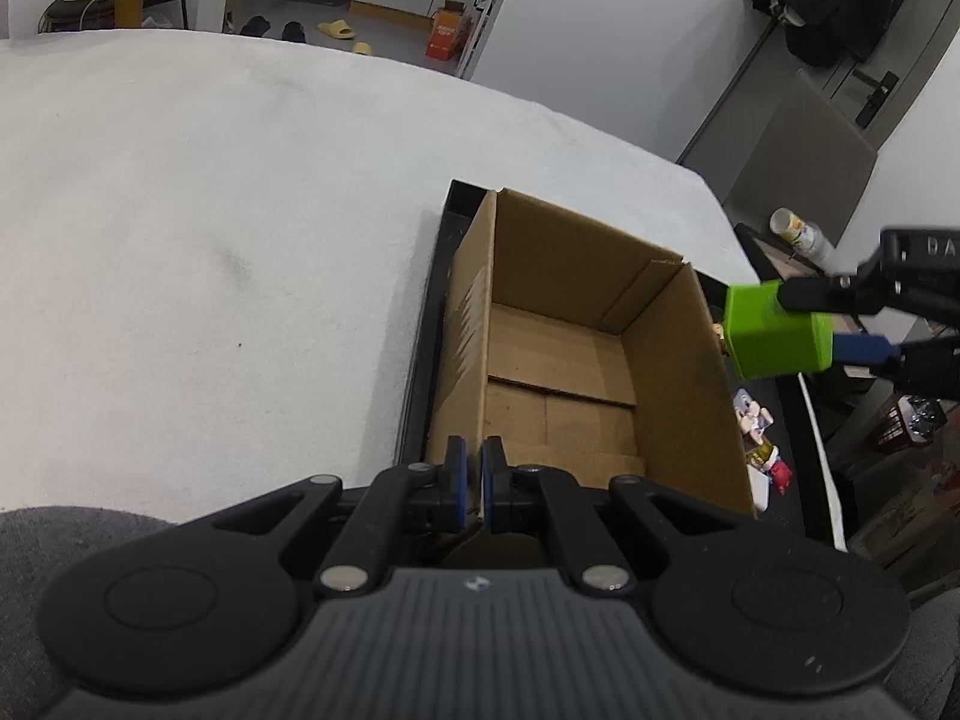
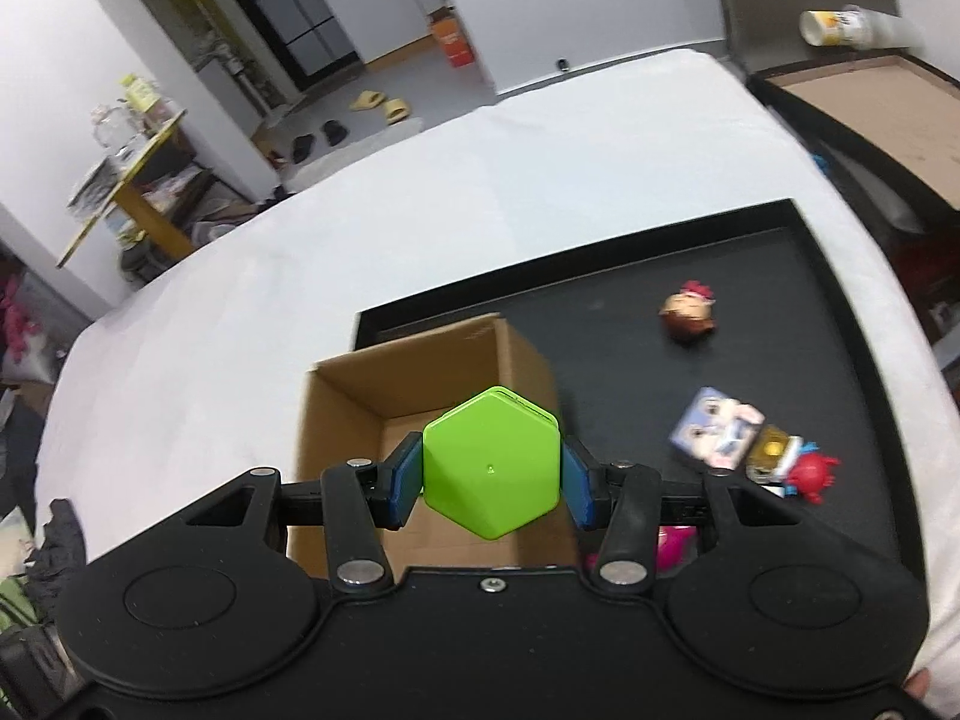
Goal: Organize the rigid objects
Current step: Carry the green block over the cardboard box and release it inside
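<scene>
An open cardboard box (image 1: 678, 372) stands empty on a black tray (image 1: 426, 324). My left gripper (image 1: 475, 474) is shut on the box's near wall, with the cardboard pinched between its blue pads. My right gripper (image 2: 492, 474) is shut on a green hexagonal block (image 2: 489, 450), gripped on two opposite sides. In the right wrist view the block hangs over the box (image 2: 342, 420). In the left wrist view the block (image 1: 774, 336) and the right gripper (image 1: 807, 324) hover just right of the box's right wall.
Loose toys lie on the tray (image 2: 750, 276) right of the box: a red-haired figure (image 2: 690, 315), a small picture box (image 2: 717, 429), a red toy (image 2: 810, 474). A white cloth (image 1: 210, 210) covers the table. A tipped cup (image 2: 840, 27) lies beyond the table edge.
</scene>
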`<action>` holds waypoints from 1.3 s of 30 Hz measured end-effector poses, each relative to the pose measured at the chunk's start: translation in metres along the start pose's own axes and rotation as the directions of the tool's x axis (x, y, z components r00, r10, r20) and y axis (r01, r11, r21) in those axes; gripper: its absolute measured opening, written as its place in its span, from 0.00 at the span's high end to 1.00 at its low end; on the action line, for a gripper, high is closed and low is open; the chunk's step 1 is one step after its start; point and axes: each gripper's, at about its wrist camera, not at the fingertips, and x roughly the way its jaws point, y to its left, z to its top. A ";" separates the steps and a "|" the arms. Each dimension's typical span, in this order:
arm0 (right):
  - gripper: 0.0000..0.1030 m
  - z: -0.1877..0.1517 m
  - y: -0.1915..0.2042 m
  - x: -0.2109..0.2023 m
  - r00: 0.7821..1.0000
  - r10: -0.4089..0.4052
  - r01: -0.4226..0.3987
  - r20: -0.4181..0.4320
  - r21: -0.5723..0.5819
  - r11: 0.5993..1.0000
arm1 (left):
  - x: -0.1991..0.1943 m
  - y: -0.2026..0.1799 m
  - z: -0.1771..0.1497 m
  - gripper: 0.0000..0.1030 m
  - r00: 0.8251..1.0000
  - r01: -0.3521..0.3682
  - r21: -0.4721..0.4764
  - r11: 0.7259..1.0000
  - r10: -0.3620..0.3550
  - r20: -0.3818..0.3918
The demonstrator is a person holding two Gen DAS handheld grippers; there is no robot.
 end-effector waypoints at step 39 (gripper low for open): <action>0.50 -0.005 0.098 0.086 0.998 0.011 -0.027 -0.061 -0.266 0.964 | 0.002 -0.005 0.014 0.95 0.994 -0.048 -0.101 0.994 0.038 -0.102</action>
